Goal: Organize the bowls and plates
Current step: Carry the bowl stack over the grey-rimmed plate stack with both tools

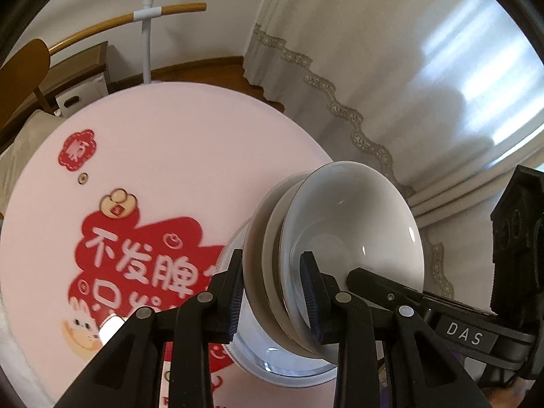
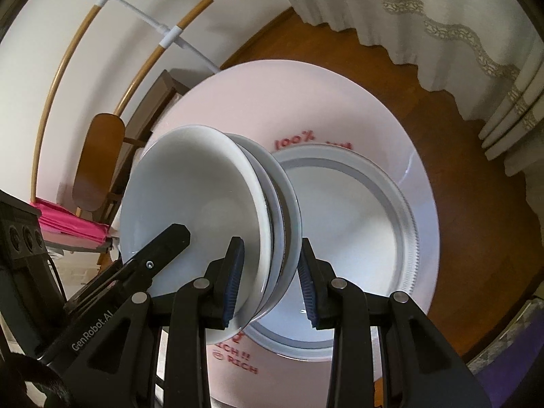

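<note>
A stack of white bowls (image 1: 340, 234) is held between both grippers above the round pink table (image 1: 153, 156). My left gripper (image 1: 272, 292) is shut on the stack's rim from one side. My right gripper (image 2: 270, 282) is shut on the stack (image 2: 204, 204) from the opposite side. The stack is tilted on edge in both views. A large white plate with a grey ribbed rim (image 2: 357, 238) lies on the table (image 2: 272, 102) under the stack; it also shows in the left wrist view (image 1: 278, 370).
A wooden chair (image 2: 98, 166) and pink cloth (image 2: 71, 227) stand beyond the table. White lace-trimmed curtains (image 2: 425, 20) hang over the wooden floor (image 2: 476, 238). A white pole with bamboo hoops (image 1: 146, 17) and a cardboard box (image 1: 81, 91) stand at the back.
</note>
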{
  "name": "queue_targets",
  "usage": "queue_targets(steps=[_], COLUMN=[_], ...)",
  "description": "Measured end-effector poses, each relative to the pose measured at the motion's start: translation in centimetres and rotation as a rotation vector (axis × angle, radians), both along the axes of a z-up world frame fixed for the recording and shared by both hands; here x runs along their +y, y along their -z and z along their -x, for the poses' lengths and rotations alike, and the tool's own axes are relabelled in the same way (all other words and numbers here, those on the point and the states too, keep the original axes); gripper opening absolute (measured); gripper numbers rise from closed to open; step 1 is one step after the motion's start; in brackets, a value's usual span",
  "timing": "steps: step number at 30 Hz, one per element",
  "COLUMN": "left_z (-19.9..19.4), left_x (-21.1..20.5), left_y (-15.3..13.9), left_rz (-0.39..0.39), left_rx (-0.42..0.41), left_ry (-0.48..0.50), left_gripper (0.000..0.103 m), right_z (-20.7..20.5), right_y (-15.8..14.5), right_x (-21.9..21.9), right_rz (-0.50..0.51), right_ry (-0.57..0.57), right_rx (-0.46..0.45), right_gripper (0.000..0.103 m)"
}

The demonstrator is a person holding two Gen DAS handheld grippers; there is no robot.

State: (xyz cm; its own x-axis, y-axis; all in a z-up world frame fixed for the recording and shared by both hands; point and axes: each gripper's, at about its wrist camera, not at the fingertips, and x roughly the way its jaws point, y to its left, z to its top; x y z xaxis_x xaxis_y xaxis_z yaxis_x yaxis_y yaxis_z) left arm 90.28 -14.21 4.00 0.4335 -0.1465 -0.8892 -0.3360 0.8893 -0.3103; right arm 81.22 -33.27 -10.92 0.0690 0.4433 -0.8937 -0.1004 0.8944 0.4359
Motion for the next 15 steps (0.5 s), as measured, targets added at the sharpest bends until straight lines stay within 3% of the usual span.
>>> queue_targets(steps=[15], left_z=[-0.6], left_x=[-1.5], left_y=[3.4], left_rz=[0.011], left_rx=[-0.001], left_ry=[0.009], left_gripper=[0.028], right_z=[0.4], right_y=[1.6], right_x=[-1.6], right_rz=[0.026], right_ry=[-0.009], right_rx=[-0.008], right_gripper=[0.032])
